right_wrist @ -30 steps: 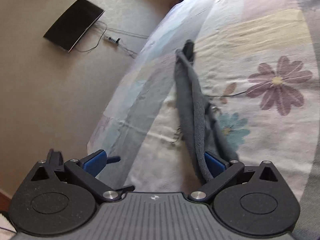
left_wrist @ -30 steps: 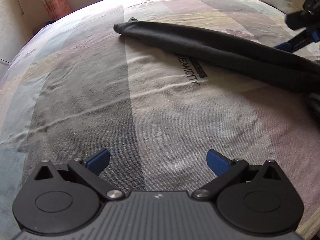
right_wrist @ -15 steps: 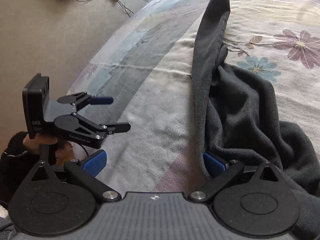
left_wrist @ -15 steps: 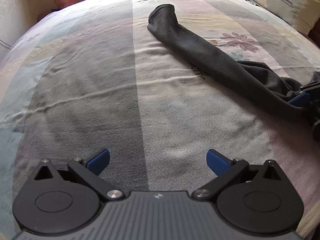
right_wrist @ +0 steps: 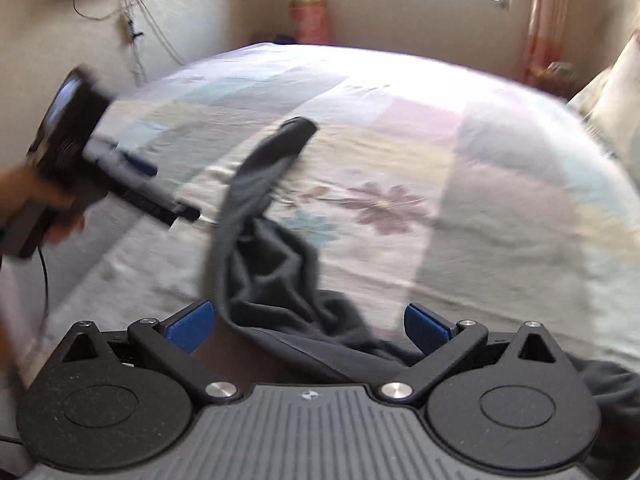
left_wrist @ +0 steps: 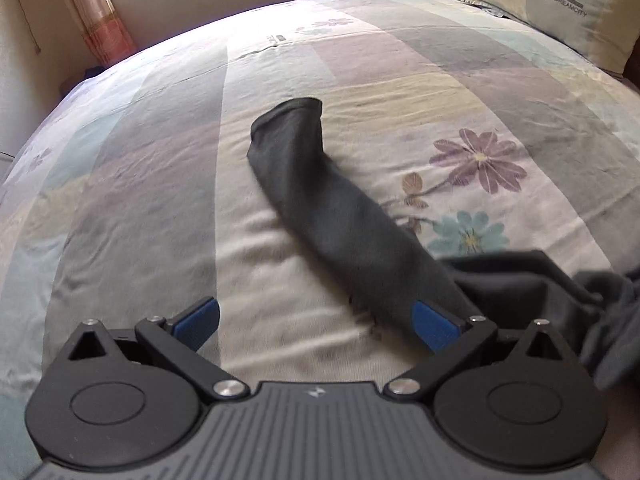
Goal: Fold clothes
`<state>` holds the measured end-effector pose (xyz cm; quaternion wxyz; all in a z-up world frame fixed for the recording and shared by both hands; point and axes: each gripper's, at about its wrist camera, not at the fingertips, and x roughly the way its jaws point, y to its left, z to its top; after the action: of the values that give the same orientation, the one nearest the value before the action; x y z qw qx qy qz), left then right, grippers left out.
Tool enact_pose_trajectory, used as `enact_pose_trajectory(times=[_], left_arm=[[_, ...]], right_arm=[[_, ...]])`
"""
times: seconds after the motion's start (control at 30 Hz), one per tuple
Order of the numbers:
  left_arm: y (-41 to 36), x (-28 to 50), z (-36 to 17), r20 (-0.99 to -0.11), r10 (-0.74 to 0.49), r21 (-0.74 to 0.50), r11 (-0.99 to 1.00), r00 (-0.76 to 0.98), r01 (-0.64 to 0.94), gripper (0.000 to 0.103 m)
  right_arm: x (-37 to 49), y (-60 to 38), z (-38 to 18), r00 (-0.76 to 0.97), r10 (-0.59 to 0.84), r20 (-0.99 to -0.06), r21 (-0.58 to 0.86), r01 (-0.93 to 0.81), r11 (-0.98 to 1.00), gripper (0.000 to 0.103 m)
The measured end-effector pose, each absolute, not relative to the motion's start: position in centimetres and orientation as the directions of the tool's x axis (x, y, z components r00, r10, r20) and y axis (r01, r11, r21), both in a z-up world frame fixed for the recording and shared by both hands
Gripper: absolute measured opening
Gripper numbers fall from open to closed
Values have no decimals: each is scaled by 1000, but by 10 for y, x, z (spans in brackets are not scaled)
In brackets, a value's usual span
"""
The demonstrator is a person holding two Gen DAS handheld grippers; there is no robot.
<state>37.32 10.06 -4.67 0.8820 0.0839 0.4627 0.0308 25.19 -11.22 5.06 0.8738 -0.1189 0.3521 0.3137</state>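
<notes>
We hold both grippers low over the bed (left_wrist: 360, 92), and the dark grey garment (left_wrist: 344, 216) lies on the patchwork sheet with one long sleeve or leg stretched away from us toward the far side, its open cuff (left_wrist: 292, 114) at the end. The rest of the cloth is bunched in a loose heap near us, which is why nothing can be folded yet: the piece needs spreading flat first. Our left gripper (left_wrist: 316, 320) hangs with its jaws wide apart and nothing between them; its right blue pad sits just beside, perhaps touching, the near end of the stretched limb, a sensible place to pinch an edge. Our right gripper (right_wrist: 306, 322) also has its jaws wide, with the crumpled heap lying in the gap between the pads but not clamped. From the right wrist view we see the left gripper off to the side, blurred. A pillow (left_wrist: 560, 4) rests at the head of the bed, well apart from the garment.
</notes>
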Motion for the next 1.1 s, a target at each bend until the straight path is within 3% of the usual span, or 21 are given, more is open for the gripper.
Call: enact_pose_trajectory(times=[0.27,0.57,0.77,0.97,1.1], left_arm=[[81,502,-88,-844,313,316,946,436,-68,102],[119,488,-76,-782,485,460,873,392,-162,103],[174,436,-61,-784,494,422,868,375,-261,103],[230,370,-60,-836,372,214,898,404,-385,102],[255,337,-67,-849,340,150,889,404,-433,102]], right_arm=[[243,-133,49,565,506,-652,97,-600,794,103],[247,-146,40,567,523,-636,161,-565,809,103],[240,-142,43,563,532,-632,157,-580,799,103],[228,-139,47,556,532,-638,144,-593,792,103],[224,-136,48,550,527,-648,140,-594,792,103]])
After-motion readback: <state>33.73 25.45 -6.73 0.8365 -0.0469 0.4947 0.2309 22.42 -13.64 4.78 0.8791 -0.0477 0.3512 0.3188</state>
